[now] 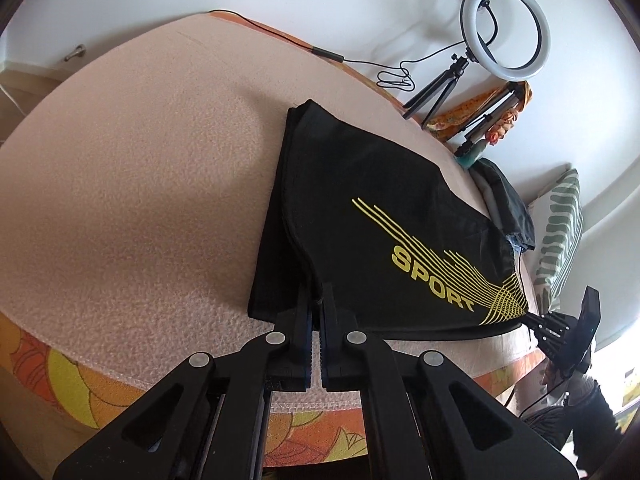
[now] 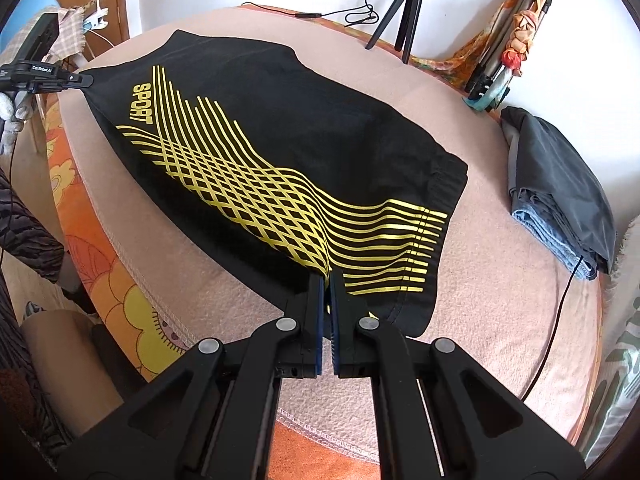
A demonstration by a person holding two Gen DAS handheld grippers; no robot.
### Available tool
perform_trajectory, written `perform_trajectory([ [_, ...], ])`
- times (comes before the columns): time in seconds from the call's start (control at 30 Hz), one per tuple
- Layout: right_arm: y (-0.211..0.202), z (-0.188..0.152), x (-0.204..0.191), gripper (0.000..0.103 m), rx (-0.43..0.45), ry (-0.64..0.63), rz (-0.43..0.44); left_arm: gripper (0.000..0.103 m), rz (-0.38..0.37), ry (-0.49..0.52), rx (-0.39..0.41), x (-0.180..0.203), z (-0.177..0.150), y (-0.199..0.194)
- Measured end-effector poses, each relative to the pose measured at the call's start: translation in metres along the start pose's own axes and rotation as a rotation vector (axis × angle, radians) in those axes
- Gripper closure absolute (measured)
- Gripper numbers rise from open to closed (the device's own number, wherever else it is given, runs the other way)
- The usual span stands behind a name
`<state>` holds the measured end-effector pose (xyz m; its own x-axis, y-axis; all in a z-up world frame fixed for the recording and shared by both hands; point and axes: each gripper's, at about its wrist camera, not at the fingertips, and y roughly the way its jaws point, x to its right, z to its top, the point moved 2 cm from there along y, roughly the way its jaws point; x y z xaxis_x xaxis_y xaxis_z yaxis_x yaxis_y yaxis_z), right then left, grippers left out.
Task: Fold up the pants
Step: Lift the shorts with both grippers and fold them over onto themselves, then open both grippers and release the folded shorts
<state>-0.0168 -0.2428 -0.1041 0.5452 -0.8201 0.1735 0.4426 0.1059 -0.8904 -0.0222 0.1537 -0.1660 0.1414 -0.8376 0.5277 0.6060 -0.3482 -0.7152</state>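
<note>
Black pants [image 1: 360, 208] with yellow stripes and the word SPORT lie on a pink blanket [image 1: 132, 184]. My left gripper [image 1: 317, 296] is shut on the near edge of the pants. In the right wrist view the pants [image 2: 280, 136] are stretched across the blanket [image 2: 500, 312], and my right gripper [image 2: 327, 280] is shut on their near striped edge. The left gripper also shows in the right wrist view [image 2: 86, 79], pinching the far corner. The right gripper shows in the left wrist view [image 1: 530, 317], holding the striped corner.
A ring light [image 1: 505, 28] on a tripod stands at the back by the wall, with a cable on the blanket. Folded dark and blue clothes [image 2: 560, 192] lie at the right. A second tripod wrapped in cloth [image 2: 508, 40] leans at the back. The blanket's front edge lies close below both grippers.
</note>
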Motion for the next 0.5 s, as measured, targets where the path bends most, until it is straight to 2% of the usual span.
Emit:
perform_trajectory([
  [0.37,0.015,-0.008,-0.005,0.100,-0.055,0.010,0.024,0.101,0.081,0.083,-0.024,0.005,-0.002,0.005],
  [0.5,0.015,-0.008,-0.001,0.100,-0.069,0.034,0.035,0.099,0.078,0.065,-0.033,0.003,-0.002,0.001],
])
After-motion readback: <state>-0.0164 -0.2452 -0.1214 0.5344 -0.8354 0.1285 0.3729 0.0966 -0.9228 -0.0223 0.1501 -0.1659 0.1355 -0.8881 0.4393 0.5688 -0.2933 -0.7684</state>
